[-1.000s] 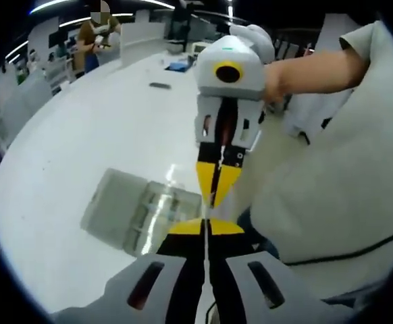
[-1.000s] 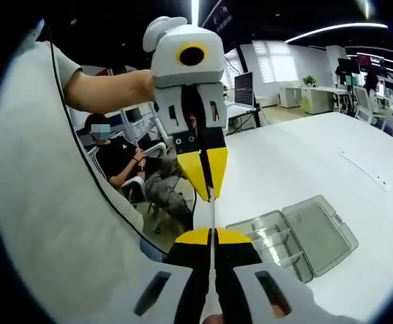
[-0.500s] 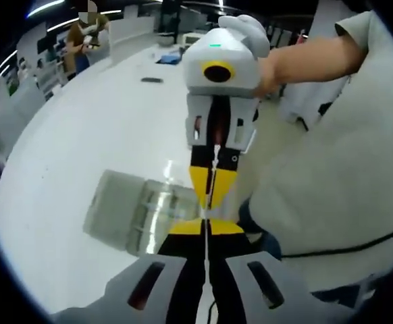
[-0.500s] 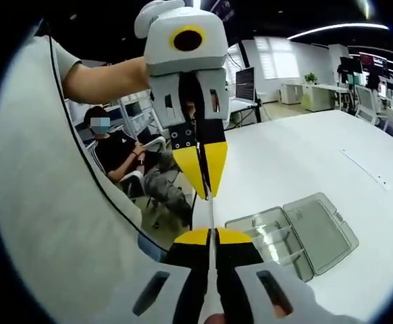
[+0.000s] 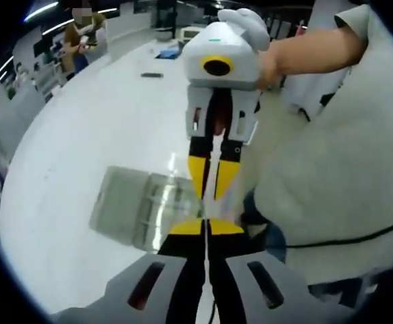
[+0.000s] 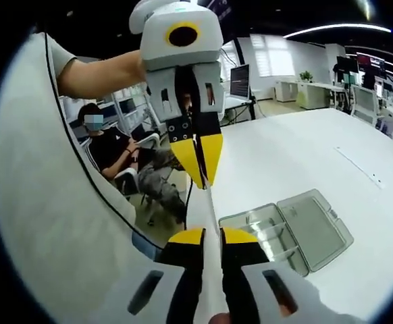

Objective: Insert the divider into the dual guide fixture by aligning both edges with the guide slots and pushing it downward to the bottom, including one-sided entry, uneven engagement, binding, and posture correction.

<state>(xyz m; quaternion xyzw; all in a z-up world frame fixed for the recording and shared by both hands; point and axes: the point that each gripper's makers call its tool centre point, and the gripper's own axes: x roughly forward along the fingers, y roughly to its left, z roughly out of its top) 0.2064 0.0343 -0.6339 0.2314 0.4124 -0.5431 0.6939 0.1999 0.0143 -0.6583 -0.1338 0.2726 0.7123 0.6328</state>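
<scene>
A thin clear divider (image 6: 211, 202) hangs edge-on in the air between the two grippers, above the near edge of the white table (image 5: 82, 135). My left gripper (image 5: 206, 226) is shut on one end of it, and its yellow tips (image 6: 200, 177) come down from above in the right gripper view. My right gripper (image 6: 212, 236) has its jaws a little apart around the other end, with a gap showing beside the sheet (image 5: 210, 189). The clear guide box (image 6: 287, 226) lies on the table below with its lid folded open, also seen as the box (image 5: 142, 206).
The holder's white shirt (image 5: 331, 169) is on one side of both views. A person sits on a chair (image 6: 115, 155) beyond the table edge. Another person stands far off (image 5: 82, 37). A small dark item (image 5: 150, 75) lies on the far table.
The right gripper's jaws have parted from a tight shut to a small gap around the divider. Both grippers have drawn slightly closer; the left stays clamped.
</scene>
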